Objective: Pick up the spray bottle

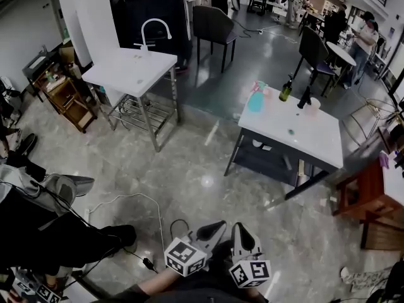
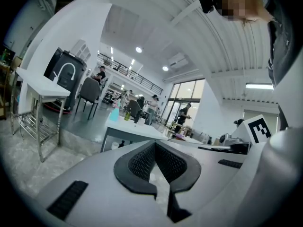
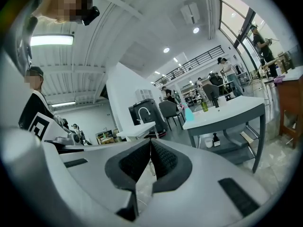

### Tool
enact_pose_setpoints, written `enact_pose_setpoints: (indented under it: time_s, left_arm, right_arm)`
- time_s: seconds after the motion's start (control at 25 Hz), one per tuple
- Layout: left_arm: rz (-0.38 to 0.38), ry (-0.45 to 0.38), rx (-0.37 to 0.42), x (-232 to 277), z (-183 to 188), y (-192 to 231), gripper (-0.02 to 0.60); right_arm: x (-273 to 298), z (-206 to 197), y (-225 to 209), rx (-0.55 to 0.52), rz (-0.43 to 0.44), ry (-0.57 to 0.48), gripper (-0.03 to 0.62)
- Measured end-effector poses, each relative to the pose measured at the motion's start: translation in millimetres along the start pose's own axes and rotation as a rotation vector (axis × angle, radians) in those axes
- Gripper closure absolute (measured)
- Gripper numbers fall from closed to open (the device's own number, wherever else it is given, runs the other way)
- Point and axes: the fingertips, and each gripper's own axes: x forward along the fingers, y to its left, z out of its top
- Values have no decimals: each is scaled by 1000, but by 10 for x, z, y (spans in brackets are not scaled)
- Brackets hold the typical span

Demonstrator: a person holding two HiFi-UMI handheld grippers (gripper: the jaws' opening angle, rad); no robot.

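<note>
While both sit low at six o'clock in the head view, the left gripper [image 1: 214, 227] and the right gripper [image 1: 241, 231] are each clenched, jaws together on nothing. The teal spray bottle [image 1: 256, 98] stands upright at about one o'clock from them, well apart, on the eleven o'clock corner of the white table [image 1: 303, 137]. A dark green bottle [image 1: 286, 89] stands at its three o'clock.

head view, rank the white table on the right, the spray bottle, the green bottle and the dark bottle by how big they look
1. white table, by far the largest
2. spray bottle
3. green bottle and dark bottle, too alike to rank
</note>
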Motion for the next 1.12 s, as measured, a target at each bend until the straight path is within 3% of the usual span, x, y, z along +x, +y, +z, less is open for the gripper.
enact_pose_setpoints:
  time_s: [0.24,1.12]
  left_arm:
    - [22,13,-31,134,-62,144,577]
    - [92,-29,-18,1504,480,702,577]
  right_arm:
    - [107,-33,-131,14,2,15,586]
    - [1181,679,-1305,27,36,-2,586]
